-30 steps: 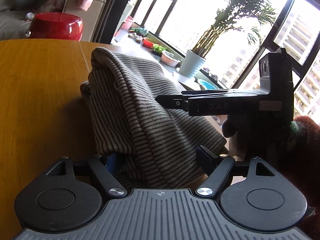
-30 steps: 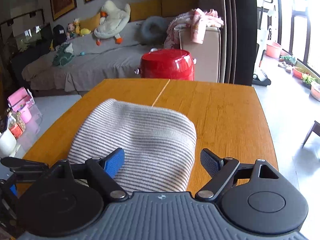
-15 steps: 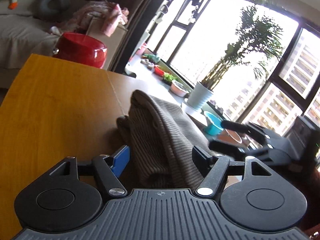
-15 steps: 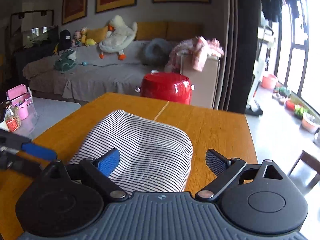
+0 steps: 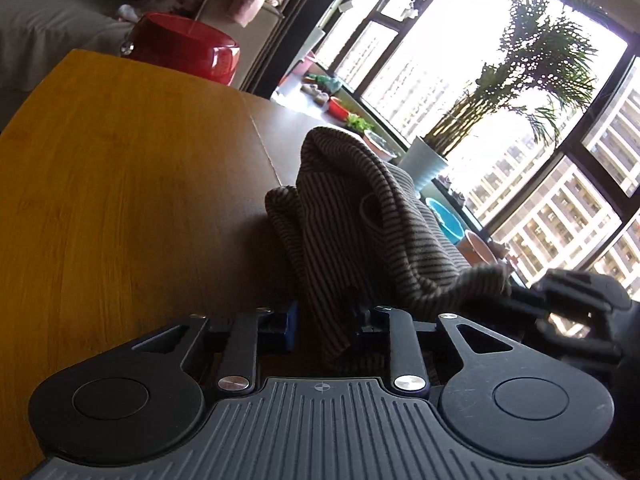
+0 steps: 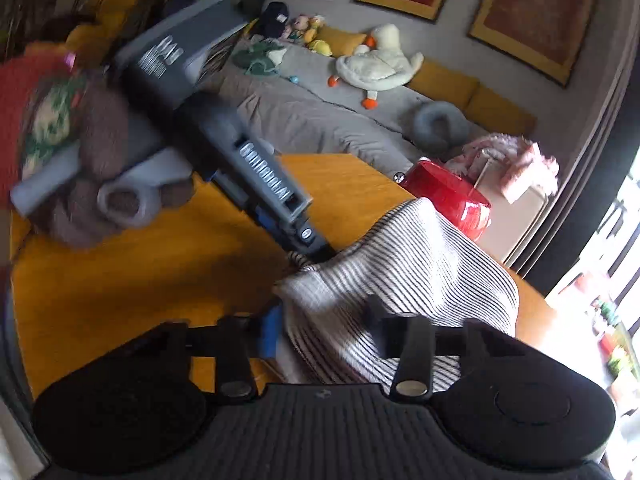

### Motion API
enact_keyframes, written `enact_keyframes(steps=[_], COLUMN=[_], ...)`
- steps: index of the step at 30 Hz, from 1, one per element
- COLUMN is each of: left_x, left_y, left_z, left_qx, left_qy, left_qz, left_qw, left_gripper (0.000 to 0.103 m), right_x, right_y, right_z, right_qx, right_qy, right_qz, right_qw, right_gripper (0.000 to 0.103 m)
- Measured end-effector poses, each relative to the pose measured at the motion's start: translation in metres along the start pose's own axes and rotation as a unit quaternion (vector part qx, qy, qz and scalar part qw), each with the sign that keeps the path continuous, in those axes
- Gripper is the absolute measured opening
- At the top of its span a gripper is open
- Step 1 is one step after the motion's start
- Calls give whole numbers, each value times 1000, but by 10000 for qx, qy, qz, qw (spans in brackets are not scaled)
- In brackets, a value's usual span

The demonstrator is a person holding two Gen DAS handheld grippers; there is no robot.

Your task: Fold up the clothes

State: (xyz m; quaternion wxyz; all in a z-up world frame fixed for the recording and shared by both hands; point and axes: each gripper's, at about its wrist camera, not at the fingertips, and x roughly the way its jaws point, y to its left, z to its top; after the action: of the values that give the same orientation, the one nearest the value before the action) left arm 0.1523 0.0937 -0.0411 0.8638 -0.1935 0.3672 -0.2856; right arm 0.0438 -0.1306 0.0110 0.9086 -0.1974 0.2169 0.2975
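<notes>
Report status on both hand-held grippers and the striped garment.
Left hand-held gripper and right hand-held gripper shut on striped garment. Garment bunched on wooden table. Nothing obstructing.

1 striped garment [image 5: 360, 232], 2 grippers: left gripper [image 5: 324, 328], right gripper [image 6: 320, 328], 1 wooden table [image 5: 120, 184], 1 red pot [image 5: 184, 52], 1 potted palm [image 5: 432, 160], 3 framed pictures [image 6: 536, 12].

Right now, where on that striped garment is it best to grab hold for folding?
At its near edge, from the side facing the person, one corner per gripper. The striped garment lies bunched on the wooden table with that edge hanging loose; the left gripper and right gripper have already shut on it there.
</notes>
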Motion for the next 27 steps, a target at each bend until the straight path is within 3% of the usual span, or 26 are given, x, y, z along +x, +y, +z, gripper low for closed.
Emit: enact_keyframes(steps=[2,5,10,15,18,20,24,27], left_x=[3,8,6,-21,-35,-44,-45,-26], left_y=[-7,-21,-15,7,11,6,-28,-54], left_z=[-2,-6,-17,-15,-6,3,15,15], left_qx=[-11,78,120,-52,-133,-139,340,802], left_qy=[18,95,225,128,-161,-379,-484,-336], left_qz=[-253,-521,-498,-137,-15,-131,-313,-137], left_qw=[9997,9986,9984,9998,9998,9991,9978,9961], left_gripper=[20,20,34,40,41,44,57,55], right_x=[-13,-30,-6,27,36,39,37,33], right_y=[-34,-74,-73,-62,-49,-37,-29,-20], right_z=[16,35,30,-1,-10,-13,-14,-14], right_qx=[775,1926,2454,2666,2390,2099,1823,1550], right_qy=[-243,-654,-195,437,660,736,747,720], right_qz=[-23,506,1429,1780,1812,1784,1708,1574], right_qw=[9967,9778,9586,9462,9517,9585,9654,9726], right_gripper=[8,7,7,8,8,8,8,8])
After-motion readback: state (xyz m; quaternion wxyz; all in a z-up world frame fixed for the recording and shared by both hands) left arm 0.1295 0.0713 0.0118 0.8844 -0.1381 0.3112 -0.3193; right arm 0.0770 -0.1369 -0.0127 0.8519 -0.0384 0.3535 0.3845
